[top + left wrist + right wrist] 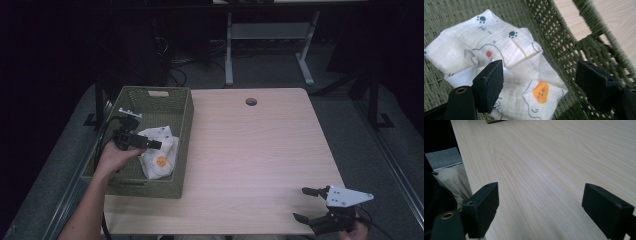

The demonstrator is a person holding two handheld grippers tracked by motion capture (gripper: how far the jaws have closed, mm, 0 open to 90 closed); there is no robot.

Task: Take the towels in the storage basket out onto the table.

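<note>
A white cloth (161, 156) printed with paw marks and an orange figure lies crumpled inside a green woven basket (150, 191) at the table's left. My left gripper (156, 144) hovers over the basket, pointing right across the cloth. In the left gripper view its jaws stand wide apart above the cloth (519, 50), holding nothing, and the left gripper (540, 75) sits close to the basket's wall (564, 37). My right gripper (300, 203) is open near the table's front right corner. In the right gripper view the right gripper (539, 195) has only bare wood between its jaws.
The light wooden table (250, 150) has a round cable hole (251, 101) near its far edge. A corner of the basket (495, 121) shows far off in the right gripper view. Beige fabric of the person's leg (451, 182) lies beyond the table's edge.
</note>
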